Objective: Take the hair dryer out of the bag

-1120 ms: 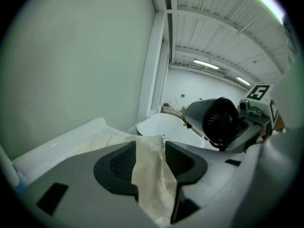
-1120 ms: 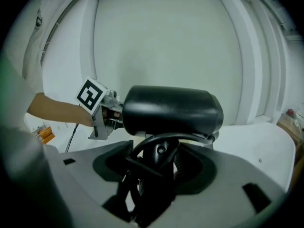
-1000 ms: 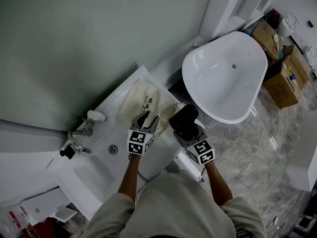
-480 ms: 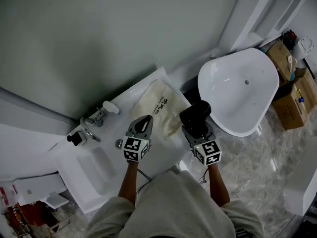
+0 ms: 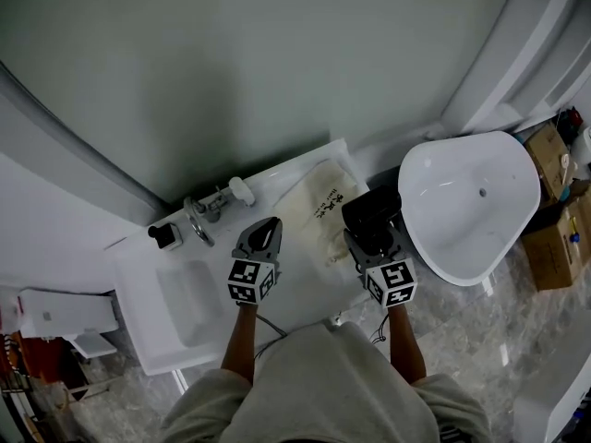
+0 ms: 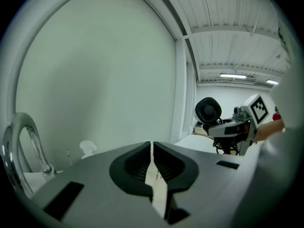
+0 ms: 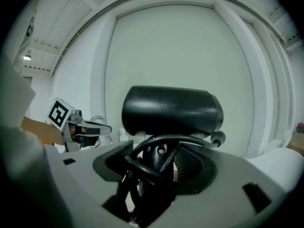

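Observation:
The black hair dryer is out of the bag, held up over the counter by my right gripper. In the right gripper view the jaws clamp its handle, with the black cord looped around it, and the barrel lies crosswise above them. The cream cloth bag with dark print lies flat on the white counter, between the two grippers. My left gripper hovers at the bag's left edge with its jaws together. In the left gripper view only a thin cream strip shows through the slit.
A chrome faucet and a white pump bottle stand behind the sink basin at the left. A white bathtub is to the right, with cardboard boxes beyond it. A grey wall rises behind the counter.
The left gripper's jaws have gone from wide open over the bag to shut. Both grippers have lifted back off the bag, the right one still carrying the hair dryer.

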`<state>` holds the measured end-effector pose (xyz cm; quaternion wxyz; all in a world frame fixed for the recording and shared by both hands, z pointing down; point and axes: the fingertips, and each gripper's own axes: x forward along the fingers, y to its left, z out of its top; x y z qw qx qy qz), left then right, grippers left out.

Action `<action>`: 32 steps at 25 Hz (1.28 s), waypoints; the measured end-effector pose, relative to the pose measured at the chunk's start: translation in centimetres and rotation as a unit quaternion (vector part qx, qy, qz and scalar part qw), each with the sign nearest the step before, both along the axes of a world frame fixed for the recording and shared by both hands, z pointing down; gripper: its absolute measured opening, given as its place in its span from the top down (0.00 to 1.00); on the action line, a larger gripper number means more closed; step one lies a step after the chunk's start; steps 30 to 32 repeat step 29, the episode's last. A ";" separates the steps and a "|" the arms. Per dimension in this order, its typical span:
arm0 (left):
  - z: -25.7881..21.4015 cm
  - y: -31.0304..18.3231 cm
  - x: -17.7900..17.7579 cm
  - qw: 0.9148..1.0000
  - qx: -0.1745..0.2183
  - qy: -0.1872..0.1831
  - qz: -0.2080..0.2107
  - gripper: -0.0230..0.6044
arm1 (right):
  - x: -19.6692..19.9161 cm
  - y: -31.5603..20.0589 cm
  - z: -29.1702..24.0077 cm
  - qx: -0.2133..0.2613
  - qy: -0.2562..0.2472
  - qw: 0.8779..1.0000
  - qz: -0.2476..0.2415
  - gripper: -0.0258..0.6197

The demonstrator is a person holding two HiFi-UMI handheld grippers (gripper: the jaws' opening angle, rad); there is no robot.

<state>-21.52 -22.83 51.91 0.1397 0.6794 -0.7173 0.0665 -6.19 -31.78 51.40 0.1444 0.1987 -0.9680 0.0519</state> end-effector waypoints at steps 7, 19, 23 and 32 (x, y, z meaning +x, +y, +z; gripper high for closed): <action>-1.3 1.9 -1.2 0.999 0.011 -0.005 -0.035 0.93 | -0.9 1.1 -0.9 0.010 -0.005 1.000 -0.021 0.55; -2.0 1.8 0.0 0.999 0.015 -0.014 -0.036 0.93 | -0.1 1.1 -1.2 0.014 -0.008 1.000 -0.020 0.55; -1.9 1.6 0.3 0.999 0.015 -0.014 -0.034 0.93 | 0.2 1.0 -1.0 0.016 -0.003 1.000 -0.019 0.55; -1.8 1.2 0.9 0.999 0.012 -0.015 -0.029 0.93 | 0.5 1.1 -1.0 0.017 0.000 1.000 -0.018 0.55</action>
